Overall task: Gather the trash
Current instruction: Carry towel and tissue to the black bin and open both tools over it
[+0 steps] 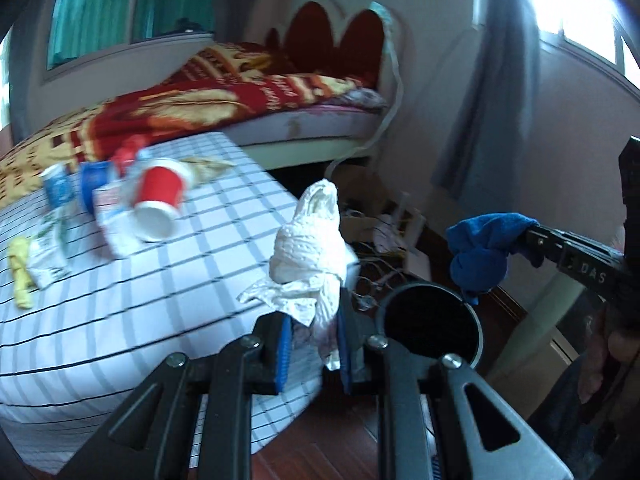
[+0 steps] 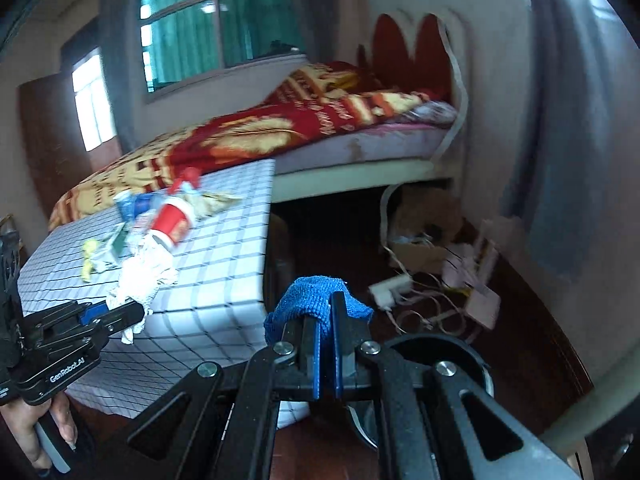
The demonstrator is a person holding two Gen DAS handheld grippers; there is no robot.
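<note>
Bedroom worktop (image 1: 168, 280) edge: left fingers (image 1: 312, 344) grip crumpled tissue (image 1: 312, 240), right fingers (image 2: 328, 344) clamp blue cloth (image 2: 316, 300), both beside bin (image 1: 432, 328) for dropping.

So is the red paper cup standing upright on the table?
No, the red paper cup lies tipped on its side on the checked table, its open mouth facing the camera.
</note>
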